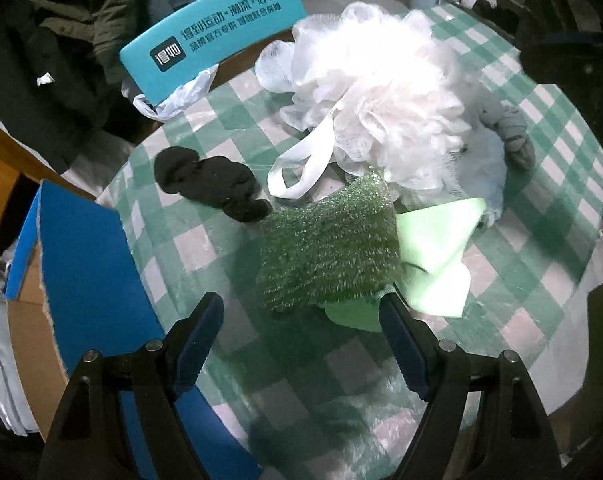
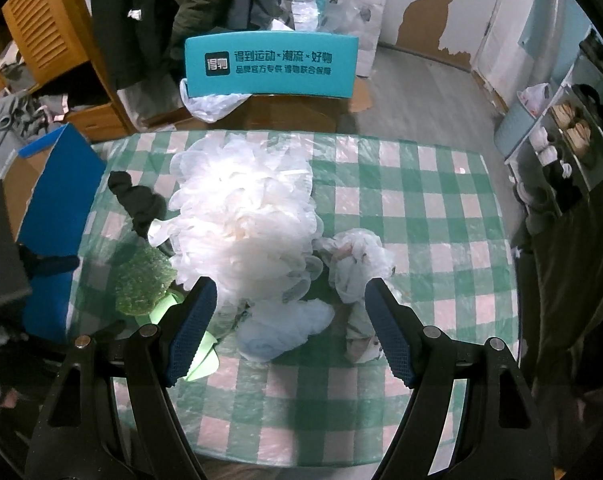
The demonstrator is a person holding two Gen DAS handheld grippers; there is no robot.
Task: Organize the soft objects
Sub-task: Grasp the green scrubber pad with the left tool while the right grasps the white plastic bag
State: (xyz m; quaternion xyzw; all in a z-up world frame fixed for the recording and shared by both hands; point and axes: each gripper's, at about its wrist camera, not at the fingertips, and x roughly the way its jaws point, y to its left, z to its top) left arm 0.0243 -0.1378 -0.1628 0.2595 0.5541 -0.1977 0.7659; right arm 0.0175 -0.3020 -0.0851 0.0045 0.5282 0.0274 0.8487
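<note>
A pile of soft things lies on the green checked table [image 1: 541,264]. A big white mesh bath puff [image 1: 385,92] with a white ribbon loop sits behind a green glittery scrub pad [image 1: 325,256]. The pad lies on a light green cloth [image 1: 437,256]. A black sock [image 1: 209,184] lies to the left, and a grey cloth [image 1: 513,136] to the right. My left gripper [image 1: 301,344] is open and empty, just short of the scrub pad. My right gripper [image 2: 291,332] is open and empty above a pale blue cloth [image 2: 285,332] and a crumpled white plastic bag [image 2: 357,264], near the puff [image 2: 241,220].
A teal chair back [image 2: 271,66] with printed text stands at the table's far edge, with a plastic bag [image 2: 213,106] under it. A blue box [image 1: 89,272] stands at the table's left side. A shelf with cups [image 2: 557,148] is at the right.
</note>
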